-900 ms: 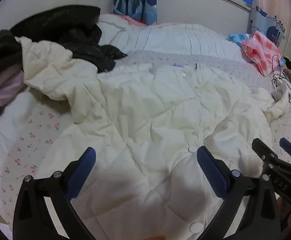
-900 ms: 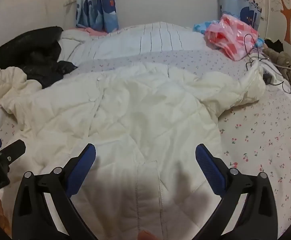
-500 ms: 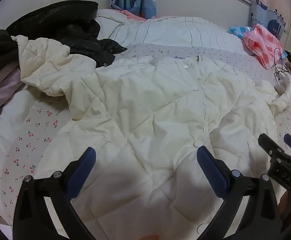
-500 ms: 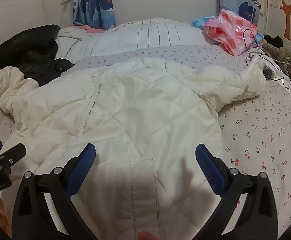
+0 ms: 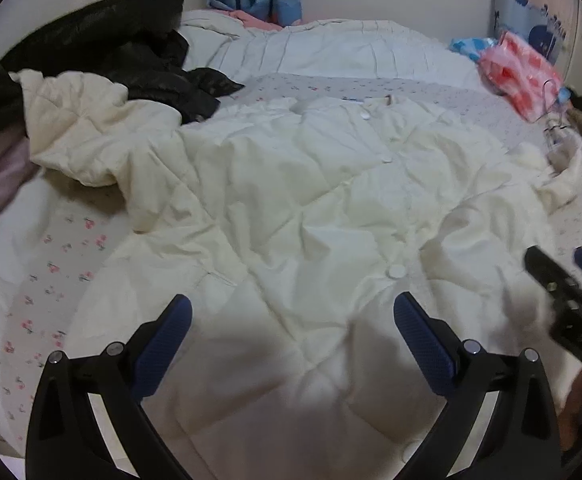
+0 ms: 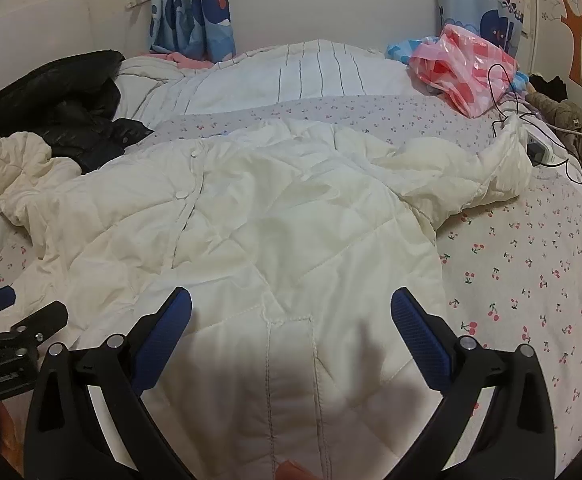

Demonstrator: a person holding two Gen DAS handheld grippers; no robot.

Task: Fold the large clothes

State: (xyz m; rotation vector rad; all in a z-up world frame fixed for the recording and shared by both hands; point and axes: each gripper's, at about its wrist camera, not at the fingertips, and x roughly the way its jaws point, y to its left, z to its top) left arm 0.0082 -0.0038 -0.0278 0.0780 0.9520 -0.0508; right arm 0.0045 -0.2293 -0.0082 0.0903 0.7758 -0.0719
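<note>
In the left view, the left tongs are spread wide and hold nothing. The big white coat lies flat on the bed, buttons up, right under and past the blue tips. Its left sleeve is bunched up beside the black jacket, so a pull on it could drag the jacket along. The right tongs poke in at the side, close by, so the two could bump. In the right view, the right tongs are spread wide too, with nothing in them, over the near end of the coat. The puffy cloth could slip out of a small pinch. The right sleeve lies near a black cord and could snag it.
</note>
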